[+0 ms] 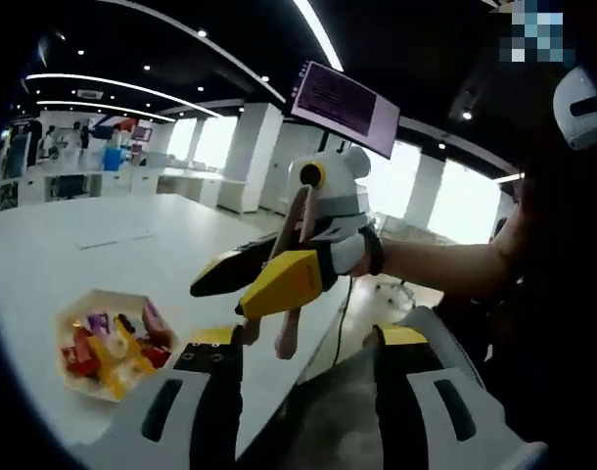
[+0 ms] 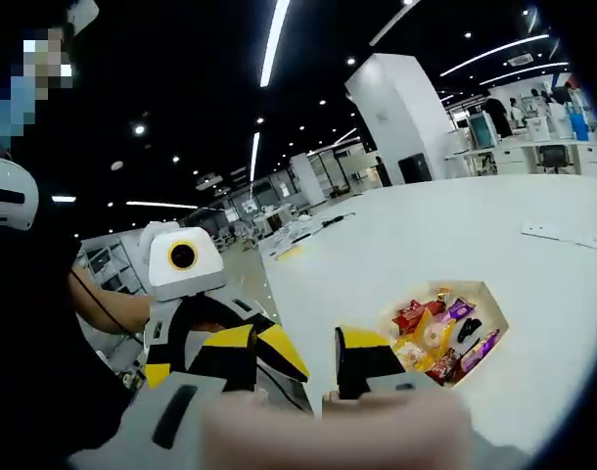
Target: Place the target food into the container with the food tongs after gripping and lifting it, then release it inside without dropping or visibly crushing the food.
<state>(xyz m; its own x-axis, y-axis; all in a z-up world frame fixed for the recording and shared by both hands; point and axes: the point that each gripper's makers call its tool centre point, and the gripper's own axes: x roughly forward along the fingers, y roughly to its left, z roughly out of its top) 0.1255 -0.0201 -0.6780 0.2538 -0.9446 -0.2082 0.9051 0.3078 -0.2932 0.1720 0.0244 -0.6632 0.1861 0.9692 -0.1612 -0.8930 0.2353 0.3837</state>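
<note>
The food tongs [image 1: 297, 257], pale and blurred, sit clamped between the right gripper [image 1: 242, 284] jaws above the white table [image 1: 103, 255] edge, near a hexagonal container [image 2: 445, 331] of wrapped snacks [image 1: 113, 345], while the left gripper [image 1: 303, 352] holds its jaws wide apart around nothing.

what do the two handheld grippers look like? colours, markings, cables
Both match. The left gripper has grey-white jaws with black slots and yellow-capped black tips. The right gripper, seen opposite, has the same yellow-and-black jaws on a white-grey body, with a yellow-ringed round mark and a black strap. A thin black cable hangs below it.
</note>
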